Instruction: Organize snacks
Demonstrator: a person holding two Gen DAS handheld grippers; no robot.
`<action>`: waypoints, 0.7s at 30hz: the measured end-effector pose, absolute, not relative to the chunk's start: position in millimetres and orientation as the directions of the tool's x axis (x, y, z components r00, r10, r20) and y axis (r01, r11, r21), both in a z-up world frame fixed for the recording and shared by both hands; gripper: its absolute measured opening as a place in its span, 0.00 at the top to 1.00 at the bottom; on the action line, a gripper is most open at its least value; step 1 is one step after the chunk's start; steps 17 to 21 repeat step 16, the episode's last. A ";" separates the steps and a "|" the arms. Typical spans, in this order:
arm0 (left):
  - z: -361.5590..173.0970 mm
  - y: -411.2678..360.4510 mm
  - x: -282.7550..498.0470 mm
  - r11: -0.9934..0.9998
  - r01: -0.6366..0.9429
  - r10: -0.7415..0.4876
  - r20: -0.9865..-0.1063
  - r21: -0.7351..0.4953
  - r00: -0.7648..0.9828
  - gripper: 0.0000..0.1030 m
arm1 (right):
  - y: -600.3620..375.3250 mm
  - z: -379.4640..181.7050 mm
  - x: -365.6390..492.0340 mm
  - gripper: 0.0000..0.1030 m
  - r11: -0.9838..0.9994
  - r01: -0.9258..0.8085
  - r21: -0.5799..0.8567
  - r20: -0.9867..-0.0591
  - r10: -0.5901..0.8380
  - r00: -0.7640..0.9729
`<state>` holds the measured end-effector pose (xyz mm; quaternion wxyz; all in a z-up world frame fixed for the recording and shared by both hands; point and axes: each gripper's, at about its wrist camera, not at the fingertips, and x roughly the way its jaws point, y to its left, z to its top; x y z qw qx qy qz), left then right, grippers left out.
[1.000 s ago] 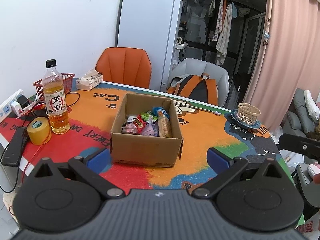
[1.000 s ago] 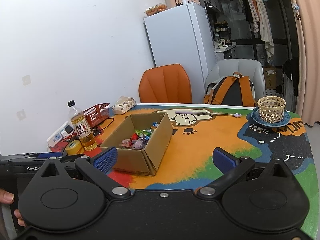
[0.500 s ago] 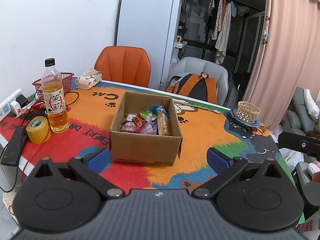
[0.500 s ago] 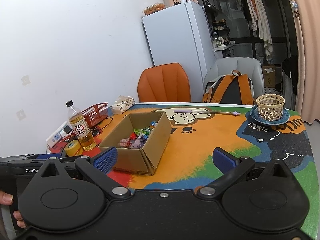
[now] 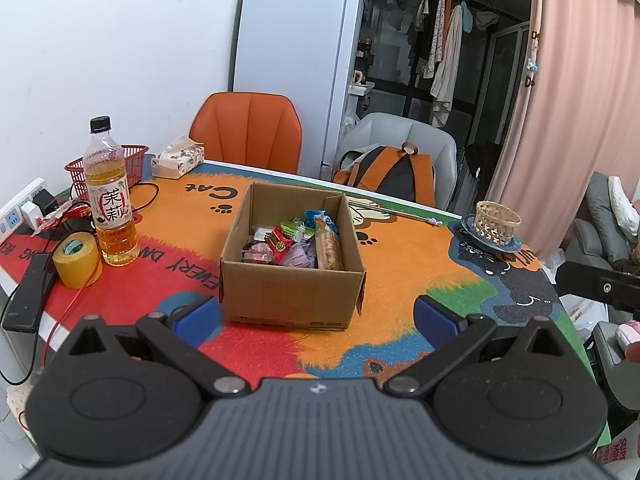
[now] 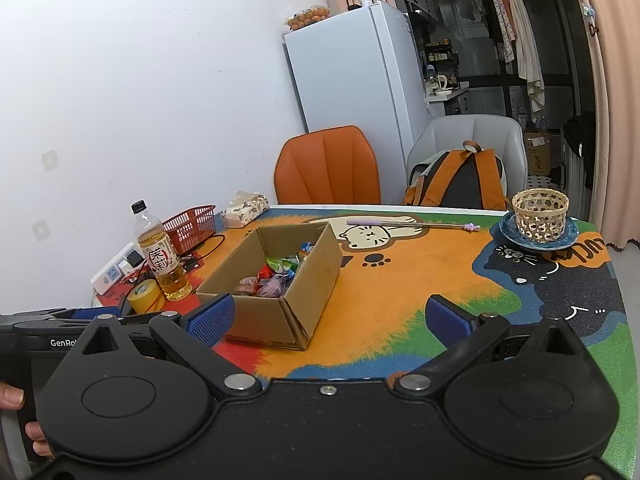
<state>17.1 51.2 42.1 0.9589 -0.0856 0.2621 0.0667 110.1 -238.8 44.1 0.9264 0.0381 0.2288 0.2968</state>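
Note:
An open cardboard box (image 5: 292,288) stands on the colourful table mat and holds several wrapped snacks (image 5: 294,242). It also shows in the right wrist view (image 6: 280,312), with the snacks (image 6: 276,276) inside. My left gripper (image 5: 316,316) is open and empty, held back from the box's near wall. My right gripper (image 6: 328,320) is open and empty, to the right of the box and short of it. The left gripper's body (image 6: 60,332) shows at the left edge of the right wrist view.
A tea bottle (image 5: 110,196), a yellow tape roll (image 5: 78,258), a red basket (image 5: 134,160), a tissue pack (image 5: 178,158) and a power strip (image 5: 20,212) stand left of the box. A woven basket on a blue plate (image 5: 496,224) stands at the right. Chairs (image 5: 248,132) are behind the table.
Both grippers have drawn back and risen slightly; the box looks a little smaller and farther. Jaws stay open. Nothing on the table has moved.

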 end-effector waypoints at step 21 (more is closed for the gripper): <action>42.9 52.3 15.2 0.978 -0.168 0.079 -0.514 -0.127 0.854 0.00 | -237.8 43.0 110.7 0.00 0.819 -0.534 0.207 -0.403 0.569 0.717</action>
